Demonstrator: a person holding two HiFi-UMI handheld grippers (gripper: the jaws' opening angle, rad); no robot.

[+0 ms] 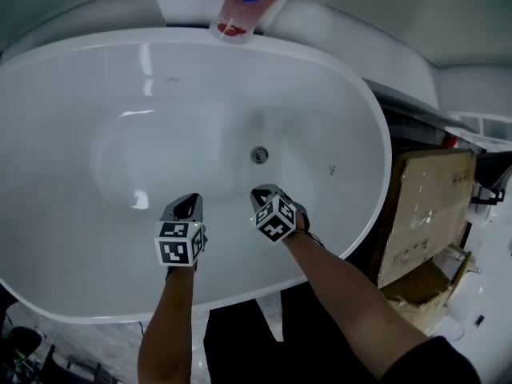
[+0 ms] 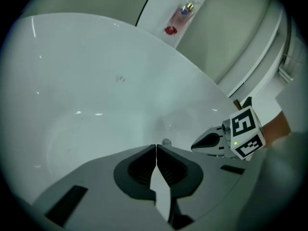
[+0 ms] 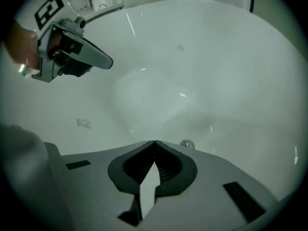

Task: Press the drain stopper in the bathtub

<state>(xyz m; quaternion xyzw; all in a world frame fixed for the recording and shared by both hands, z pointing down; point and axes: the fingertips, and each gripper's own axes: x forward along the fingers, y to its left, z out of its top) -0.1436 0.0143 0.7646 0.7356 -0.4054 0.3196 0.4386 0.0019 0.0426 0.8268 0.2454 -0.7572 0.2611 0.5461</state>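
We are hovering both grippers inside the bathtub (image 1: 352,102), the left gripper (image 1: 188,203) and the right gripper (image 1: 261,192) each closed tip to tip on nothing. The drain stopper (image 1: 258,154) is sitting on the tub floor just ahead of the right gripper, untouched. We are judging it best pressed squarely at its centre.

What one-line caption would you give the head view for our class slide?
Left gripper and right gripper, both shut, held inside a white bathtub, short of its drain stopper.
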